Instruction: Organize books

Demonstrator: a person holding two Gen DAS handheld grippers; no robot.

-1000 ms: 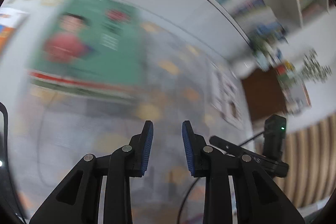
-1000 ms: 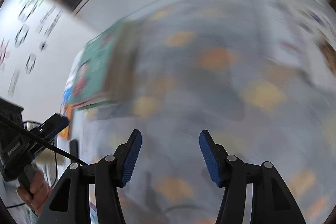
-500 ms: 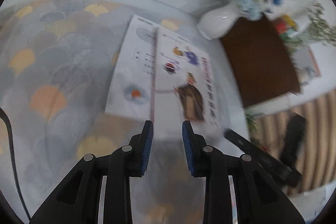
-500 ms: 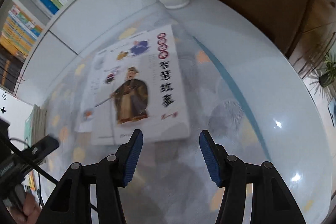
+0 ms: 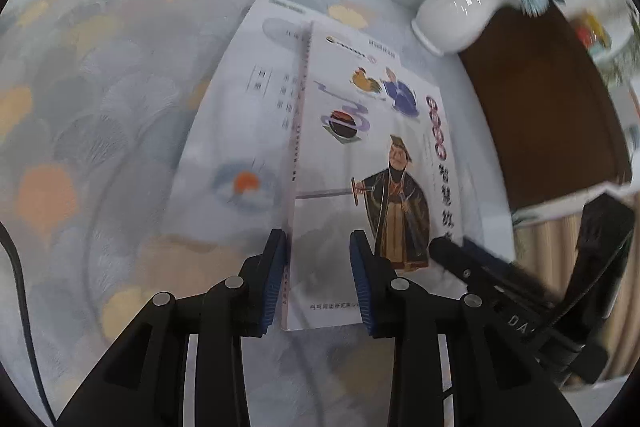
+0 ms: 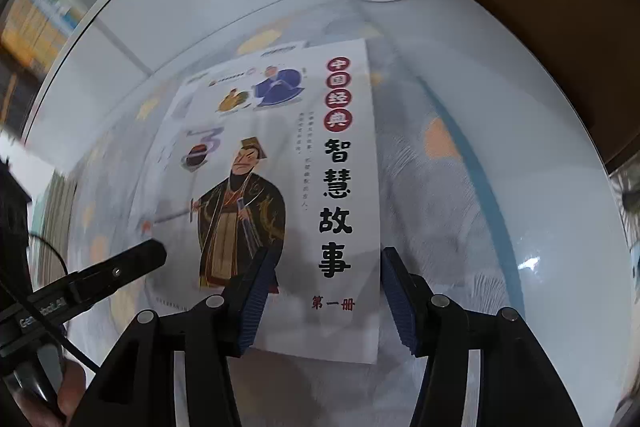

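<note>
Books: two, both white-covered, stacked on a round table with a patterned cloth.
- Lower book: seen in the left wrist view jutting out left of the upper one, long axis running near to far.
- Upper book: cover up, robed figure and vertical title upright to the cameras; spine on the left, long axis near to far, top edge pointing far toward the vase.

Vase: one, white, at the far right, well apart from the books.

Left gripper: jaws parted, having just widened slightly, straddling the upper book's near left corner; pressing not seen.

Right gripper: jaws parted wide over the near right corner; contact cannot be told.
</note>
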